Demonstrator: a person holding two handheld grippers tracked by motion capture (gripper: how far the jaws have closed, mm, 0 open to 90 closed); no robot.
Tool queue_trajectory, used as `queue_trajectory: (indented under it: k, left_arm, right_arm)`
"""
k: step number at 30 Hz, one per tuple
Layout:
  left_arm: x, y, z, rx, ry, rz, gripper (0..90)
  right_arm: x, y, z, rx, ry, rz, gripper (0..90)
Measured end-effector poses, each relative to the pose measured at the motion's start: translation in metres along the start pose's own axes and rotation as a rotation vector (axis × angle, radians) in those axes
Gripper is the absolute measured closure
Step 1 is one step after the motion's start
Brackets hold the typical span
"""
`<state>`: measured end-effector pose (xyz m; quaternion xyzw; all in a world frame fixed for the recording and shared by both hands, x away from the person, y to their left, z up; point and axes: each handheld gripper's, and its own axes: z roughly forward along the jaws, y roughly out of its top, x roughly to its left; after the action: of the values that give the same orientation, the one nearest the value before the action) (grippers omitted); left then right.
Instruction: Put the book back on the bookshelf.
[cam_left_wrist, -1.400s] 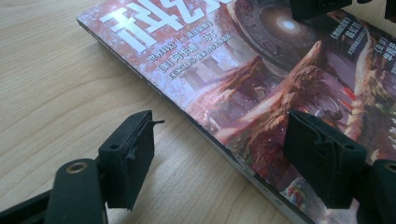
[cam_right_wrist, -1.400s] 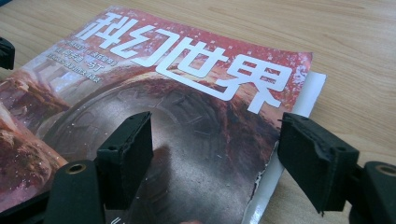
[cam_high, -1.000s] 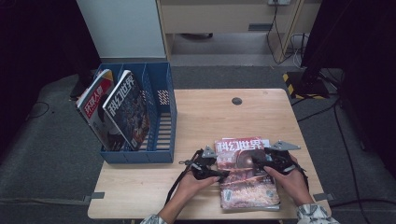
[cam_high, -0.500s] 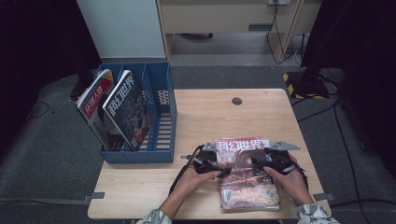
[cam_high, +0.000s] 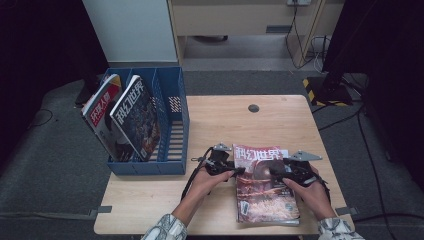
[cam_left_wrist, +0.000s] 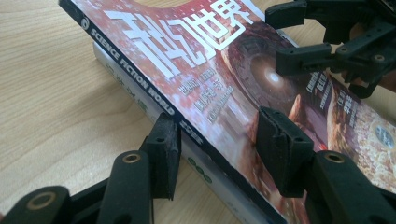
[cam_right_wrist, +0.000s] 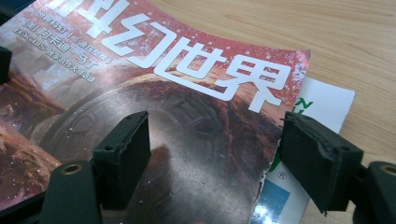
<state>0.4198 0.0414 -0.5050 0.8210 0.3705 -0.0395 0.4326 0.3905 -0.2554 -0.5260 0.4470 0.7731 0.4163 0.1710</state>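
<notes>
I am watching my left claw (cam_high: 235, 170) closing its jaws around the spine of the red magazine (cam_high: 262, 185), lying on a second magazine (cam_right_wrist: 322, 100) at the worktop's (cam_high: 280, 117) lower right; my right claw (cam_high: 276, 171) is straddling its opposite edge, jaws apart.

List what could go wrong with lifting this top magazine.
The left gripper has just been closing astride the spine of the top magazine, close above the magazine underneath; it might catch both. The right gripper straddles the floppy open edge, not pressing; the pages could sag or slip.
</notes>
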Motion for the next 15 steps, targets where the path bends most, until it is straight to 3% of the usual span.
queue_trajectory:
  k: [11,15]
  left_arm:
    - [0.005,0.024,0.014,0.016,0.0,-0.041,51.0]
    - [0.002,0.028,0.016,0.036,-0.001,-0.019,61.2]
  right_arm:
    - [0.0,0.0,0.0,0.003,0.001,-0.004,26.0]
    - [0.004,0.0,0.001,-0.002,0.027,-0.017,30.3]
